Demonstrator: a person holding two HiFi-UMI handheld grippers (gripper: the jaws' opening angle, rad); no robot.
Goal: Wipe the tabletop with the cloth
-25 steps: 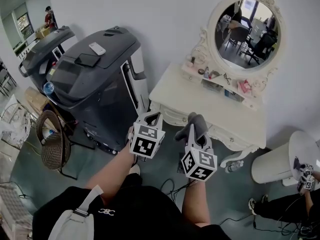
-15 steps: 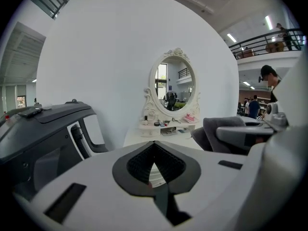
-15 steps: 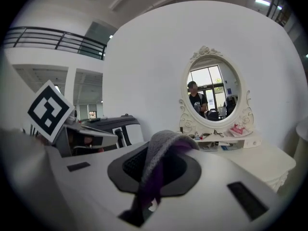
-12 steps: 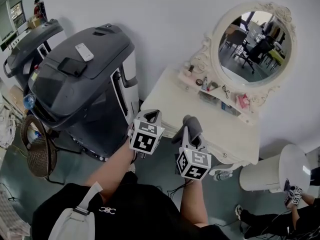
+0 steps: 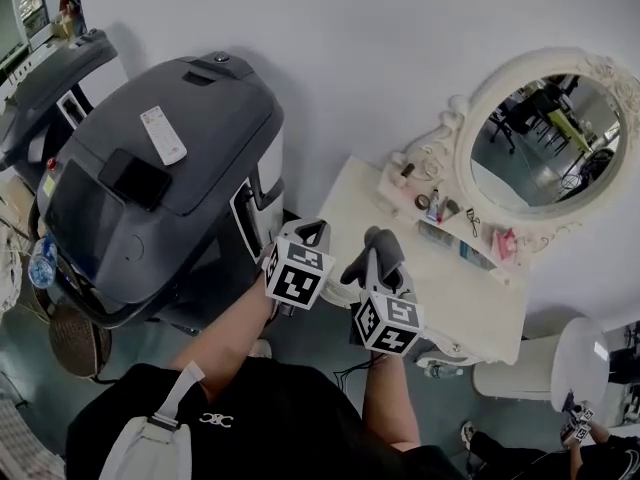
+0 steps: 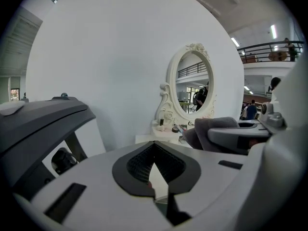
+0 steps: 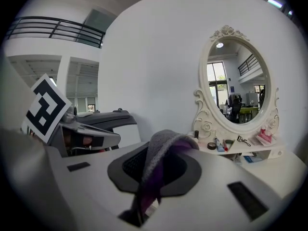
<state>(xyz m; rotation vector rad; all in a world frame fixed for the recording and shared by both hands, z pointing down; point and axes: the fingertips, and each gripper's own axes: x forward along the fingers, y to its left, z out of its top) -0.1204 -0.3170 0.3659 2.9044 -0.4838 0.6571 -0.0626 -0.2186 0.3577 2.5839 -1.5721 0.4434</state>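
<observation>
A grey cloth (image 5: pixel 384 244) with a purple inner side (image 7: pixel 162 154) hangs folded over the tips of my right gripper (image 5: pixel 379 258), which is shut on it. The gripper is in the air over the near left edge of the cream dressing table (image 5: pixel 452 300). My left gripper (image 5: pixel 308 232) is just to its left, short of the table's left end. Its jaws meet with nothing between them (image 6: pixel 155 148). In the right gripper view the tabletop (image 7: pixel 288 169) shows at the lower right, beyond the cloth.
An oval mirror (image 5: pixel 545 143) in an ornate frame stands at the back of the table, above a small shelf of cosmetics (image 5: pixel 448 212). A large dark grey machine (image 5: pixel 150 183) stands close to the table's left end. A white round stool (image 5: pixel 572 358) is at the lower right, a wicker basket (image 5: pixel 72 340) at the lower left.
The head view has swung, so the table and mirror shifted right and the machine looms larger. Both grippers keep their pose side by side, the cloth still held in the right one.
</observation>
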